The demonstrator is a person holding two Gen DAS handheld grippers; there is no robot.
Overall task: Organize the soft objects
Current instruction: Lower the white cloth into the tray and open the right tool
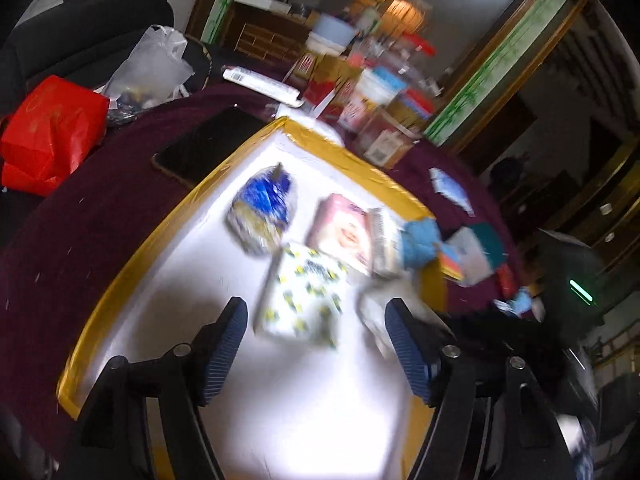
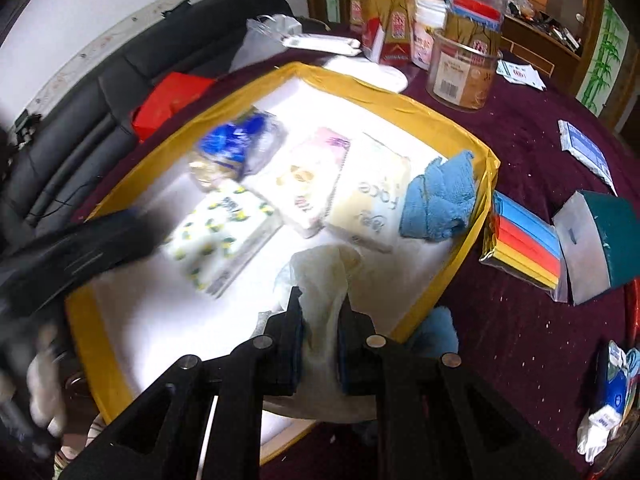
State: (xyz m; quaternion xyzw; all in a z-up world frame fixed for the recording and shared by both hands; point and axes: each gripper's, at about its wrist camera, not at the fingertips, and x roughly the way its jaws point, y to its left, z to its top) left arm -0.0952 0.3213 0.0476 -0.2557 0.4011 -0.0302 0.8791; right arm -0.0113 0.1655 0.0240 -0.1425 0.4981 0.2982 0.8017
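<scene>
The right tool [image 2: 320,312] is clamped on a crumpled white cloth [image 2: 324,276], which bunches up between its fingers above the near edge of the white board [image 2: 160,320]. The left tool [image 1: 316,344] stands apart with nothing between its fingers; it hangs over the near part of the same board, and in the right wrist view it shows as a dark blur at the left.

The board has a yellow taped border [image 2: 400,104] and lies on a surface under a dark red cloth [image 2: 520,320]. On the board, from left to right, lie a lemon-print pack [image 2: 220,236], a blue-and-clear bag [image 2: 236,148] beyond it, a pink pack [image 2: 312,180], a pale pack [image 2: 372,196] with lettering, and a folded blue towel [image 2: 440,196] at the right edge. The pink and pale packs lie side by side and touch.

Just off the board to the right sit a pack of coloured sponges [image 2: 524,244] and a green scouring pad [image 2: 612,236]. Far across the surface stand a clear jar [image 2: 464,76] and red-and-gold cartons [image 2: 388,28]. A phone [image 1: 204,148] lies left of the board's far corner, and a red bag [image 1: 48,136] beyond it.
</scene>
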